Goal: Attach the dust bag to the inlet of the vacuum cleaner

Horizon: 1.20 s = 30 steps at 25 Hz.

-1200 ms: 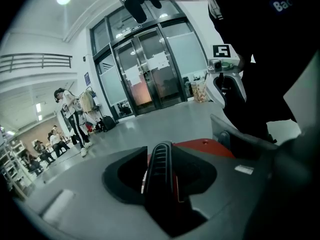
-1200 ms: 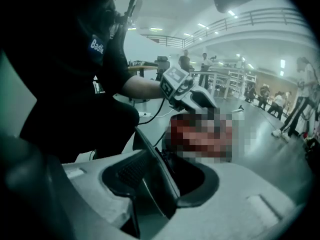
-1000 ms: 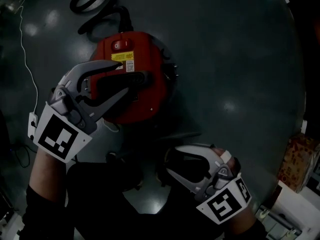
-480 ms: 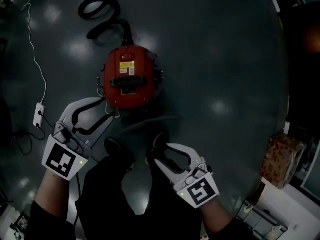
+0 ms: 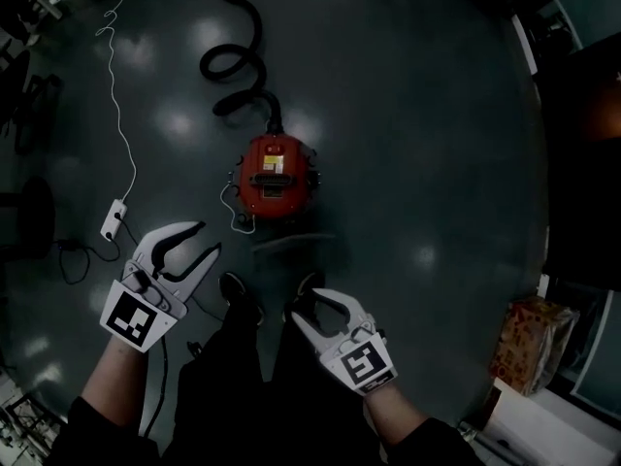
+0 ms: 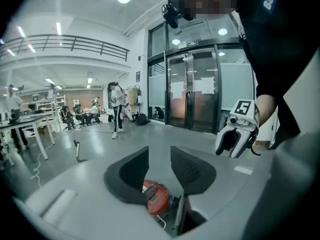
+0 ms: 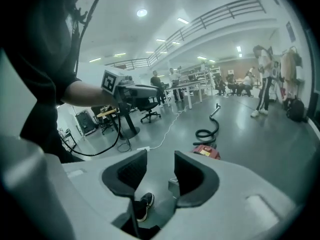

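Note:
The red vacuum cleaner [image 5: 275,175] stands on the dark floor with its black hose [image 5: 241,66] curling away behind it. No dust bag shows on it that I can make out. A flat grey piece [image 5: 291,245] lies on the floor just in front of it; what it is I cannot tell. My left gripper [image 5: 209,239] hangs high above the floor, left of the vacuum, its jaws closing with nothing between them. My right gripper [image 5: 303,306] is open and empty over my shoes. The vacuum shows below the left jaws [image 6: 156,196] and far beyond the right ones [image 7: 206,150].
A white power strip [image 5: 114,218] and its cable [image 5: 116,115] lie to the left of the vacuum. A cardboard box [image 5: 529,343] stands at the right. My shoes [image 5: 236,294] are just before the vacuum. People and desks fill the far hall [image 6: 117,109].
The view has risen, so the vacuum now looks small and far below. Both grippers have lifted away from it; the left one had been down at its top handle.

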### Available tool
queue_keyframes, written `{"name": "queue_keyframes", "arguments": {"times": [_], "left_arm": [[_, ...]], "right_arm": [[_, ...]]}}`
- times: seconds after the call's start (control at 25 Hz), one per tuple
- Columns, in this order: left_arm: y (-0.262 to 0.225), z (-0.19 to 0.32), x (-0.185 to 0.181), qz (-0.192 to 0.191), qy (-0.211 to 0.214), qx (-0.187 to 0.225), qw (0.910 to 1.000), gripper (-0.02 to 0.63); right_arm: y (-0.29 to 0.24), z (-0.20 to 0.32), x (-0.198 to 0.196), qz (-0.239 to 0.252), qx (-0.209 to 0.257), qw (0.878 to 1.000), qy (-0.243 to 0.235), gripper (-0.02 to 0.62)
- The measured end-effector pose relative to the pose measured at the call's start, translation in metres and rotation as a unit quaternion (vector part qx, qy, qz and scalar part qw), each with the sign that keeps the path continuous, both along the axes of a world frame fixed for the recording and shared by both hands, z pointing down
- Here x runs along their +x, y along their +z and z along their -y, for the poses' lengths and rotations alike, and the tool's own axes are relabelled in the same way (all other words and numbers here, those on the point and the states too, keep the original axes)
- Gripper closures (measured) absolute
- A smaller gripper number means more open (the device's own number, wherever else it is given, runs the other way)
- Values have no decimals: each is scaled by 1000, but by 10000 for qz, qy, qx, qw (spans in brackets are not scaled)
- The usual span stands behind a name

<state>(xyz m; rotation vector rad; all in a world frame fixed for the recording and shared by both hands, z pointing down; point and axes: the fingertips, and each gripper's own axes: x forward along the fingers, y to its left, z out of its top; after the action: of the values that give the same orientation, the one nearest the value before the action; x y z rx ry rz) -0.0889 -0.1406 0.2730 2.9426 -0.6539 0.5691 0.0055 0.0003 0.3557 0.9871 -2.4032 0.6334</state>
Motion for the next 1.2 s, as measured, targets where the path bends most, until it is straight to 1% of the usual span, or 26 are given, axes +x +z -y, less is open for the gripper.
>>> {"name": "queue_keyframes", "arguments": {"times": [0.16,0.24,0.32,0.44,0.56,0.64,0.76,0.88,1.0,1.12,1.2], "left_arm": [[-56,-23,2,-26,-329,280,9991,465],[-77,-37,1,-131,-532,338,9979,465],[-92,-53,-3,-251,-680,297,9969,465],[-107,-77,-15,-458,-734,190,9961,465],[-117,-99,-32,-675,-678,147,9953,465],[-123,-109,-45,-823,-603,161,9947,466],[-132,-126,-66,-1028,-429,289,9934,468],[-136,-147,-91,-1095,-247,410,9928,471],[-142,-168,-104,-1184,-52,469,9919,474],[-144,-192,-106,-1181,100,485,9918,474],[-144,-208,-103,-1176,115,456,9919,474]], "right_arm": [[-29,-13,4,255,100,9995,-139,423],[-38,-16,3,382,127,9991,-137,423],[-50,-17,-2,454,209,9987,-114,423],[-75,-20,-17,547,404,9977,-19,423],[-95,-27,-30,513,573,9969,190,425],[-106,-33,-35,443,665,9958,438,425],[-119,-46,-41,309,779,9928,853,425],[-128,-64,-57,189,832,9904,1084,425],[-144,-79,-75,95,937,9897,1080,425],[-161,-90,-88,56,1098,9893,959,425],[-168,-100,-90,77,1163,9892,889,425]]}}
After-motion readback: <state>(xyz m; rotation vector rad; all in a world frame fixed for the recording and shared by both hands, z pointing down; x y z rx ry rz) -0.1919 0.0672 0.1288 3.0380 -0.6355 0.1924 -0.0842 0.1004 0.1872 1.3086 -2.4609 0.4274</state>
